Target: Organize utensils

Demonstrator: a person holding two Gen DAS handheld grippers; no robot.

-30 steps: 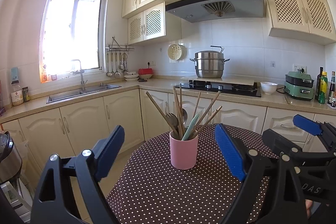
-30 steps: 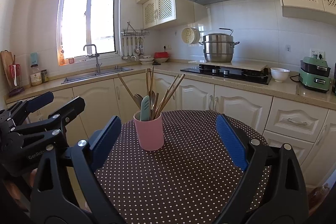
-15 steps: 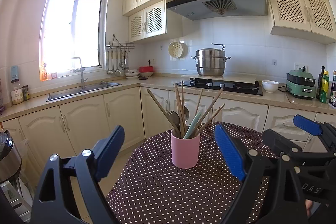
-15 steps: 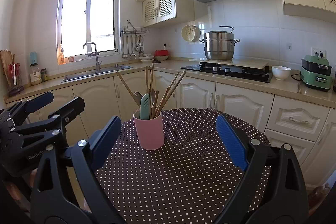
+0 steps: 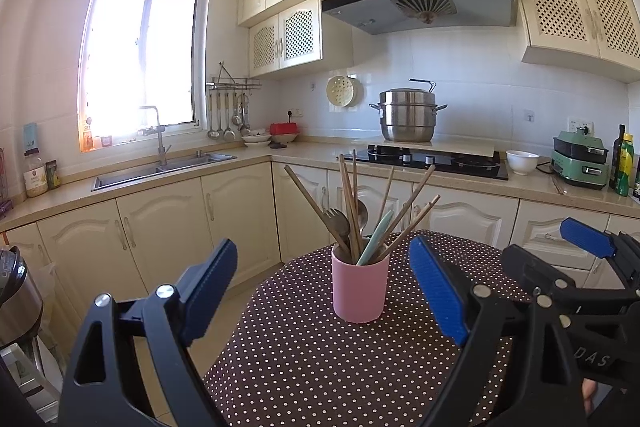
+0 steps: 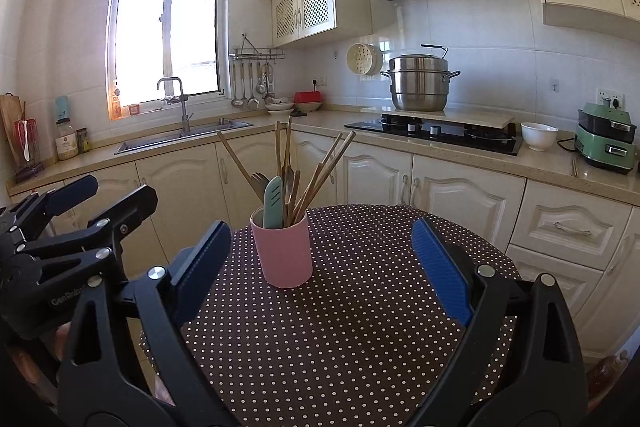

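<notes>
So the pink cup (image 5: 359, 287) sits upright on the dotted worktop (image 5: 320, 367), toward its far edge, with all the utensils standing in it; chopsticks (image 5: 404, 211), a fork (image 5: 337, 219), a spoon behind them and a teal-handled piece (image 5: 374, 238). No loose utensil shows on the cloth in either view; that fits both a bundle waiting to be sorted out and one just gathered up, so I won't call it.

Left claw (image 5: 324, 291) and right claw (image 6: 320, 267) both hang wide apart with nothing between the pads, low over the near side of the worktop, the cup roughly centred ahead of each.

Whichever way it goes, I'd take one stick at a time near its upper part, pinching across the shaft, and steady the cup with the other claw; it looks light and top-heavy.

Long axes run mostly vertical, fanned outward; the chopsticks lean up-right and up-left, handles down in the cup, fork tines up.
</notes>
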